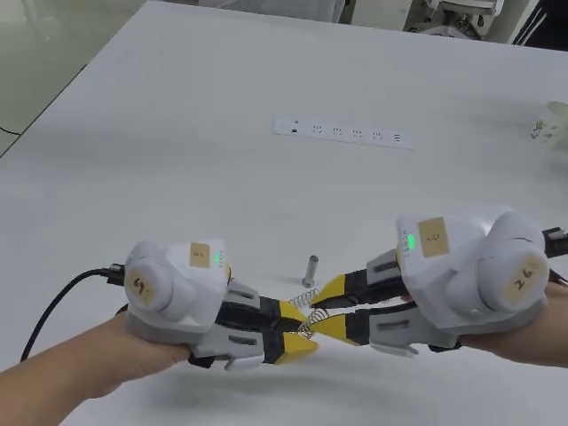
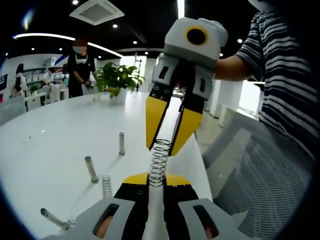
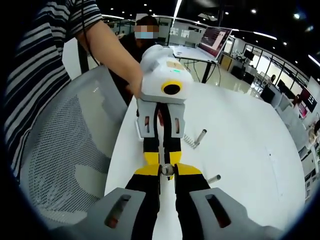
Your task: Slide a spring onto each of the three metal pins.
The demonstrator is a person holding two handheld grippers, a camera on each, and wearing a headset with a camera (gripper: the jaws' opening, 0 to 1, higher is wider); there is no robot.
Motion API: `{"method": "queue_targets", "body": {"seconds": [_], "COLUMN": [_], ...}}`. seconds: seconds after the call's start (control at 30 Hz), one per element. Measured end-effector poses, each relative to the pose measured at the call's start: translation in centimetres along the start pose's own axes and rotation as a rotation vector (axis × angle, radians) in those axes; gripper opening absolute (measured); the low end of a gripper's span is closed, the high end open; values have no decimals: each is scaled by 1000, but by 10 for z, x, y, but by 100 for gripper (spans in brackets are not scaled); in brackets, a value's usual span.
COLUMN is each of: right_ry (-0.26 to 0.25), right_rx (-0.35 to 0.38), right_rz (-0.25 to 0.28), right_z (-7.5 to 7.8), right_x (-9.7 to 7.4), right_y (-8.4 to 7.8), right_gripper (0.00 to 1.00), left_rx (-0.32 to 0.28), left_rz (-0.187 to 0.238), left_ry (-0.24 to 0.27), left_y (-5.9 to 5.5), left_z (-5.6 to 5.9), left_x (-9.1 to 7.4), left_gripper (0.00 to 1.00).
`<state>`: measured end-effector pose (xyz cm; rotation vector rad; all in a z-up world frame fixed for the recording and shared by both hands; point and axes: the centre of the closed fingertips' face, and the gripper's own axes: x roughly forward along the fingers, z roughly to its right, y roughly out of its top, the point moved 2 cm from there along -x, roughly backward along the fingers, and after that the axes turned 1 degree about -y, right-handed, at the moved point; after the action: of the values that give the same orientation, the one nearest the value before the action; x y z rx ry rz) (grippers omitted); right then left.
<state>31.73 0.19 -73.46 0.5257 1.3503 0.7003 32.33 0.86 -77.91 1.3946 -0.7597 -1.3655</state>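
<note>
Clamping one spring's (image 2: pixel 159 162) ends, left claw (image 2: pixel 156 181) faces right claw (image 3: pixel 167 172).

The white table (image 1: pixel 177 133) bears a power strip (image 1: pixel 342 133), an upright metal pin (image 1: pixel 311 269) and a loose spring (image 2: pixel 106 186).

White rounded-shell left gripper (image 1: pixel 297 327) with black-and-yellow jaws, green light, tan number labels; thin black cable (image 1: pixel 62 306) trailing behind it. Matching white right gripper (image 1: pixel 318 312). Black-and-white striped shirt (image 2: pixel 285 75) behind that one.
</note>
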Motion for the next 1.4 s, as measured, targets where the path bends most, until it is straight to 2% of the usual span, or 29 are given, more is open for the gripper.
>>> {"method": "queue_targets", "body": {"seconds": [0.47, 0.8, 1.4], "right_ry": [-15, -41, -53], "right_rx": [-26, -23, -72], "right_rz": [11, 37, 9], "right_z": [-1, -2, -3], "right_x": [4, 4, 6], "right_y": [6, 9, 9], "right_gripper": [7, 7, 6], "left_rx": [4, 16, 20], "left_rz": [2, 6, -1], "left_ry": [-3, 8, 20], "left_y": [2, 3, 2], "left_z": [2, 1, 1], "left_x": [2, 0, 1], "left_gripper": [2, 2, 3]}}
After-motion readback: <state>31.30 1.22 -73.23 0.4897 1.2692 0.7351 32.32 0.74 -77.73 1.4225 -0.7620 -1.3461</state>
